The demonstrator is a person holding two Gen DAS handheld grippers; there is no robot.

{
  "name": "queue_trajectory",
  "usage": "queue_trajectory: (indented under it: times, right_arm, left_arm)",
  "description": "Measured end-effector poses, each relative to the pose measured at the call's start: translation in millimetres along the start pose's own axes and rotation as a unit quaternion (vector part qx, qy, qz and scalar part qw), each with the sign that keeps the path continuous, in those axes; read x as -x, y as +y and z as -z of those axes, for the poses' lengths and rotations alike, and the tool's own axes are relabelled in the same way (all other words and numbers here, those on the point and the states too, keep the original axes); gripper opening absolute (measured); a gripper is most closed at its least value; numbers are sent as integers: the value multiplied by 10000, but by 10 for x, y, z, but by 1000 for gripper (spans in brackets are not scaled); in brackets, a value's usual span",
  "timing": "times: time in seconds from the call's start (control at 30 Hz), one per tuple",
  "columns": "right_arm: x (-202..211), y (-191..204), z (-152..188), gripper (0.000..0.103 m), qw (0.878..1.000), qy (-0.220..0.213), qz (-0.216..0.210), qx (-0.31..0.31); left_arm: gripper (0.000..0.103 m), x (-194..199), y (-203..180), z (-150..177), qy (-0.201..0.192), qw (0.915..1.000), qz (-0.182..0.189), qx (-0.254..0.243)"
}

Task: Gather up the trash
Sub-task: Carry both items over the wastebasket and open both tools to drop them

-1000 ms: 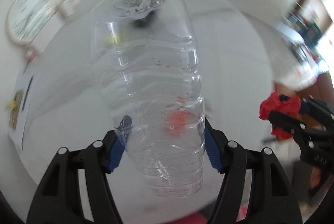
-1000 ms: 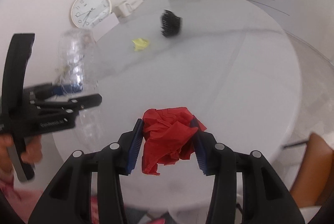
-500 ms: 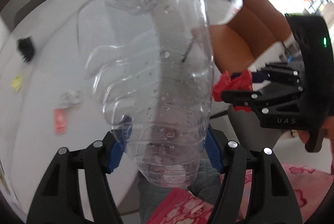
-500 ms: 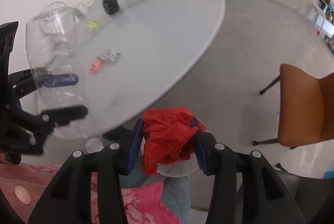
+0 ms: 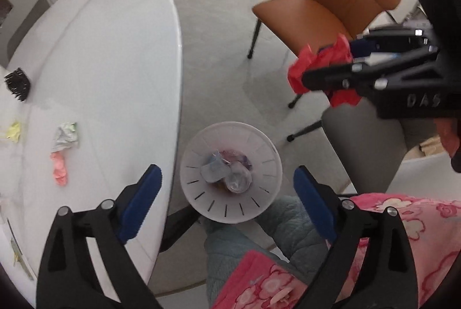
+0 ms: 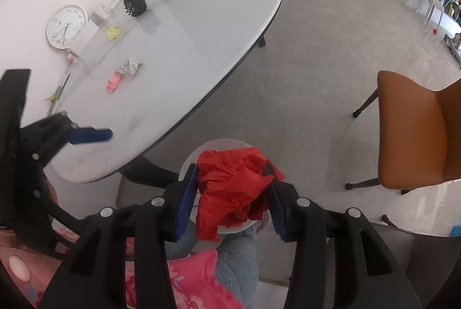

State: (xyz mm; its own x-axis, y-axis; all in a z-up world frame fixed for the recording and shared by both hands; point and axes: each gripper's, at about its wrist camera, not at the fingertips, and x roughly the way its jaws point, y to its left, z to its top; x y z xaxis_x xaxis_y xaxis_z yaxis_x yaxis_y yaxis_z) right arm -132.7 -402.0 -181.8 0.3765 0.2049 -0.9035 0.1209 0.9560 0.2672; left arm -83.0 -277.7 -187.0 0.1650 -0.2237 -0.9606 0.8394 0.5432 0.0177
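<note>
Drop-off stage, by all signs. Found left gripper (image 5: 226, 172) pointed steeply down over bin (image 5: 259, 141), jaws opening and already wide, with nothing between the pads. Found right gripper (image 6: 230, 167) at a middling gap, clamped on red wad (image 6: 230, 193), pads pressed into both sides. Placed wad above the bin in the right view; in the left view, placed it off to one side of the rim and well above it.

Judged next move as release of the wad into the bin. To be done well:
- Needed wad centred over the bin mouth first, not over the rim.
- Needed gripper kept pointing down, so that the paper fell straight.
- Needed a full opening; crumpled paper seemed likely to snag on a pad.
- Needed left gripper held aside to avoid a knock.

Noted more trash left on table (image 5: 100, 49): pink scrap (image 5: 59, 170) touching wrapper (image 5: 66, 133), yellow scrap (image 5: 13, 130) near the edge of view, black item (image 5: 17, 81) further off.

Hidden or unclear:
- Saw most of the bin covered by the wad in the right view; only an arc of rim showed.
- Could not identify bin contents beyond clear plastic (image 5: 236, 182) and coloured bits.
- Could not tell what the black item was.
- Saw chair (image 5: 325, 3) cut by the right gripper, and only one left finger in the right view.
</note>
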Motion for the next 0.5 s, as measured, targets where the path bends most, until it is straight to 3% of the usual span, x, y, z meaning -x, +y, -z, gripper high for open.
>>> queue_trajectory:
  times: [0.27,0.4,0.5]
  right_arm:
    - [-209,202,-45,47,9987,202,-221,406]
    - [-407,391,-27,48,9957,375,-436,725]
    - [-555,477,-9,57,9937,540,-515,839]
  left_arm:
    - [92,339,246,104,-163,9960,-538,689]
    - [95,555,611,249,-336,9876,-905,1237]
    - [95,668,945,384,-360,9787,-1176,1644]
